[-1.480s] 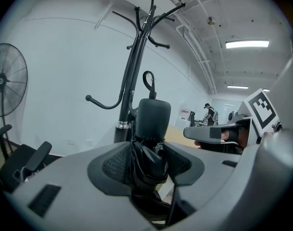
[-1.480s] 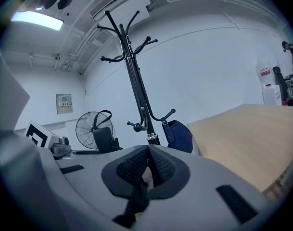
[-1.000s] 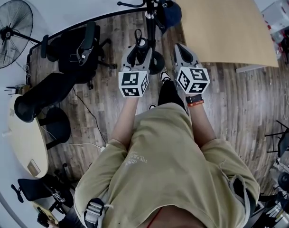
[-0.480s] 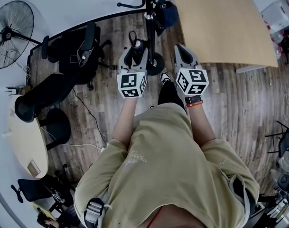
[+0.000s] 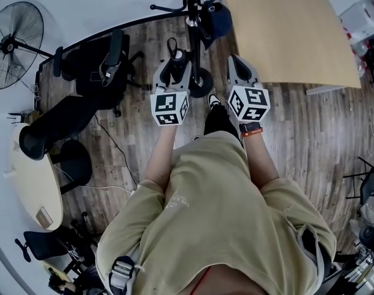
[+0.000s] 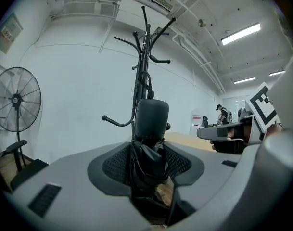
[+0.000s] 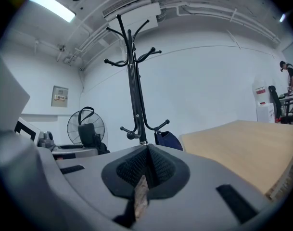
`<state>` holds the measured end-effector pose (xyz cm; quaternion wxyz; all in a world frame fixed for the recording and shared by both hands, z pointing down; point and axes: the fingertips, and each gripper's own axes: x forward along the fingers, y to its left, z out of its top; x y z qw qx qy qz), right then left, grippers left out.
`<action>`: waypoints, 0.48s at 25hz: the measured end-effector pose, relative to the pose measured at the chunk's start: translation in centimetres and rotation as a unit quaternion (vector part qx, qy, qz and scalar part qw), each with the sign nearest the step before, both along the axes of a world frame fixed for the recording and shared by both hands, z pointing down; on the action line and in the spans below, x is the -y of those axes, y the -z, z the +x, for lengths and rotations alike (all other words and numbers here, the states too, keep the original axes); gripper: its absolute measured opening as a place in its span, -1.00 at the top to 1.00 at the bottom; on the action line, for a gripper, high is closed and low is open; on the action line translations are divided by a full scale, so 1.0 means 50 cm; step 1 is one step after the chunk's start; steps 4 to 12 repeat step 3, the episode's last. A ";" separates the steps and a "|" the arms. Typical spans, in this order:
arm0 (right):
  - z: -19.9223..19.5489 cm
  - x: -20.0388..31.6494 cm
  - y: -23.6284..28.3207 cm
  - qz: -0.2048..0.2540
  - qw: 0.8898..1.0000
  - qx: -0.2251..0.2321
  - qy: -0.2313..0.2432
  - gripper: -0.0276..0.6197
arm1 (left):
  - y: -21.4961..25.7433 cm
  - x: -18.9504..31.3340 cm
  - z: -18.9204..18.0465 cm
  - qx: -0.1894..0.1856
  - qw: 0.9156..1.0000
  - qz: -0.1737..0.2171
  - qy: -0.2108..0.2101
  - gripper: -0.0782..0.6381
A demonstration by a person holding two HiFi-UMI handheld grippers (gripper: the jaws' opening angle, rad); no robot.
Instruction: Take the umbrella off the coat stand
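A black folded umbrella (image 6: 151, 121) stands upright between the pads of my left gripper (image 6: 148, 155), which is shut on its bunched fabric just under the handle. In the head view the umbrella (image 5: 176, 58) sits in the left gripper (image 5: 172, 72) just left of the black coat stand (image 5: 191, 14), clear of its hooks. The coat stand (image 6: 142, 76) rises behind the umbrella. My right gripper (image 5: 237, 66) is level beside the left, its jaws (image 7: 148, 165) shut with nothing between them. From the right gripper view the coat stand (image 7: 134, 95) is straight ahead.
A navy bag (image 7: 168, 140) hangs on a low hook of the stand. A wooden tabletop (image 5: 285, 29) lies to the right, black office chairs (image 5: 94, 66) and a floor fan (image 5: 15, 42) to the left. The stand's round base (image 5: 202, 82) sits by my feet.
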<state>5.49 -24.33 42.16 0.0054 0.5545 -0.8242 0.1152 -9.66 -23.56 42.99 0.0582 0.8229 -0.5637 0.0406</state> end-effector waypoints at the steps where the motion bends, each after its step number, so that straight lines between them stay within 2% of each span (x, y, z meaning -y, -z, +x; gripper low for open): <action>1: -0.001 0.006 0.000 -0.001 1.000 -0.001 0.003 0.87 | 0.000 0.005 0.006 0.001 1.000 -0.002 -0.005 0.18; 3: -0.003 0.016 -0.002 -0.002 1.000 -0.004 0.009 0.87 | 0.000 0.016 0.021 0.003 1.000 -0.008 -0.019 0.18; 12: -0.003 0.016 -0.002 -0.002 1.000 -0.004 0.009 0.87 | 0.000 0.016 0.021 0.003 1.000 -0.008 -0.019 0.18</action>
